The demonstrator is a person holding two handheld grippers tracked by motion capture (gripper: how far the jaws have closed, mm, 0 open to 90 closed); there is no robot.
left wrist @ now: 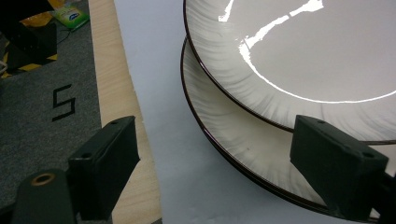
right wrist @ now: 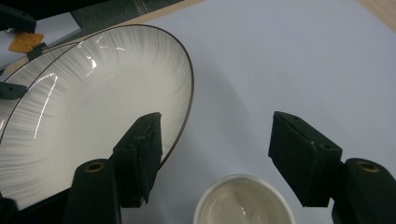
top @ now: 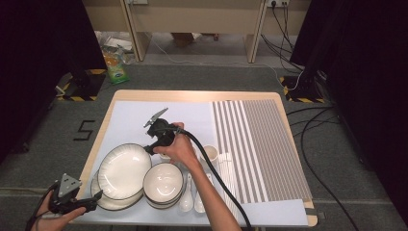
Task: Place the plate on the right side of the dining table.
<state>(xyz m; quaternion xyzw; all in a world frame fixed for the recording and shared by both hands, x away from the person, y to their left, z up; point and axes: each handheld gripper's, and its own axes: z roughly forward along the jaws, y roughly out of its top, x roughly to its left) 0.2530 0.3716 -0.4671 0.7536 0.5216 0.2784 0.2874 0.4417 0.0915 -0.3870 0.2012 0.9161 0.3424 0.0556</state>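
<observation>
Two white dark-rimmed plates are stacked at the table's front left, the top plate (top: 124,171) (left wrist: 303,46) (right wrist: 84,116) resting tilted on the lower plate (left wrist: 233,126). My left gripper (top: 96,198) (left wrist: 215,140) sits at the lower plate's near-left rim. Its jaws stand apart, one over the rim and one over the table's wooden edge, gripping nothing. My right gripper (top: 150,148) (right wrist: 217,130) hovers open just right of the top plate, above a small white cup (top: 165,157) (right wrist: 243,203). One of its jaws overlaps the top plate's rim.
Stacked bowls (top: 163,183) stand right of the plates, with two white spoons (top: 187,199) beside them. A second cup (top: 209,153) and white chopstick-like pieces (top: 226,166) lie near a striped placemat (top: 262,144). A pale mat (top: 134,115) covers the table's left.
</observation>
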